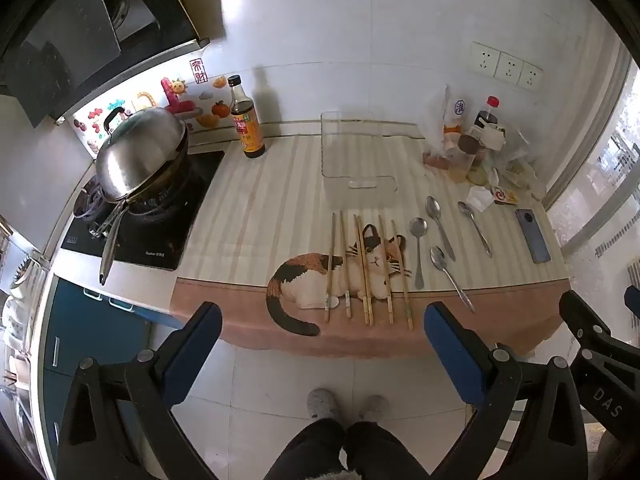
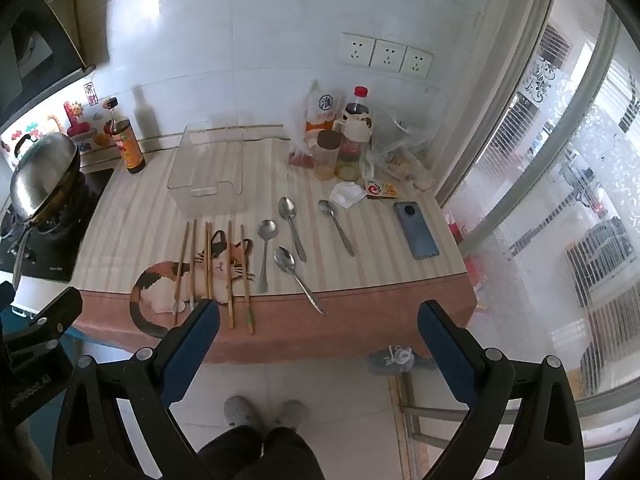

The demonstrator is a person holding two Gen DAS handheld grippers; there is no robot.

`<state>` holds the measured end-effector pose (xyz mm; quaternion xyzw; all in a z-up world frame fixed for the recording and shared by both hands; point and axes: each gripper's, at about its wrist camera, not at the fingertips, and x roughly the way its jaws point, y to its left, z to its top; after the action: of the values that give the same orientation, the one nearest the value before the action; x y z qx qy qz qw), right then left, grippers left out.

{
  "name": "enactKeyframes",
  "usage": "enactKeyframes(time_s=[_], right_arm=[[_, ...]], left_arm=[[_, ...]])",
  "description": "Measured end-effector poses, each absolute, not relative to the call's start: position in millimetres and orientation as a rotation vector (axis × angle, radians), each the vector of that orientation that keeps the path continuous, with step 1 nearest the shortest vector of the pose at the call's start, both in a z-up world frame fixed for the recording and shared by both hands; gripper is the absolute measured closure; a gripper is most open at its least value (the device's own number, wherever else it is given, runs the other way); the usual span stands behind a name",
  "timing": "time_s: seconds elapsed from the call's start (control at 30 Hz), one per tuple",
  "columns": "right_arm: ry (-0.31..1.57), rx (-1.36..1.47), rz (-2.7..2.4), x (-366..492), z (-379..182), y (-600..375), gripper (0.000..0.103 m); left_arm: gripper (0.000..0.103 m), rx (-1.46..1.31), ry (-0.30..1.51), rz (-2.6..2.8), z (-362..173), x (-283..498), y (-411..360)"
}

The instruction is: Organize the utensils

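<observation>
Hovering short of the table edge, we hold the left gripper (image 1: 322, 344) and right gripper (image 2: 318, 342) wide apart, both empty. Slim wooden chopsticks (image 1: 366, 270) lie in a row just in front of the clear rectangular plastic bin (image 1: 356, 156); four shiny steel spoons (image 1: 438, 234) lie to their right. We judge both light and stiff, the spoons slippery: pinch mid-handle. Chopsticks may roll; take their overhanging near ends.

Cream-striped mat (image 1: 280, 200) with calico cat (image 1: 340, 276); silver spoons (image 1: 418, 248); blue-padded tongs (image 1: 320, 320).
</observation>
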<state>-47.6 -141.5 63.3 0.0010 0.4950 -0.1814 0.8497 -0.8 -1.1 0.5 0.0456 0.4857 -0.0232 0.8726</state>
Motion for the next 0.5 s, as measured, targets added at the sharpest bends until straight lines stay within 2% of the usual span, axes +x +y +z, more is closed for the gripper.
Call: enactKeyframes(time_s=[0.5], right_arm=[[1.036, 0.006, -0.385, -55.4, 62.8, -145.9, 0.003]], left_arm=[[0.000, 0.089, 1.009, -0.052, 5.0, -7.1, 3.6]])
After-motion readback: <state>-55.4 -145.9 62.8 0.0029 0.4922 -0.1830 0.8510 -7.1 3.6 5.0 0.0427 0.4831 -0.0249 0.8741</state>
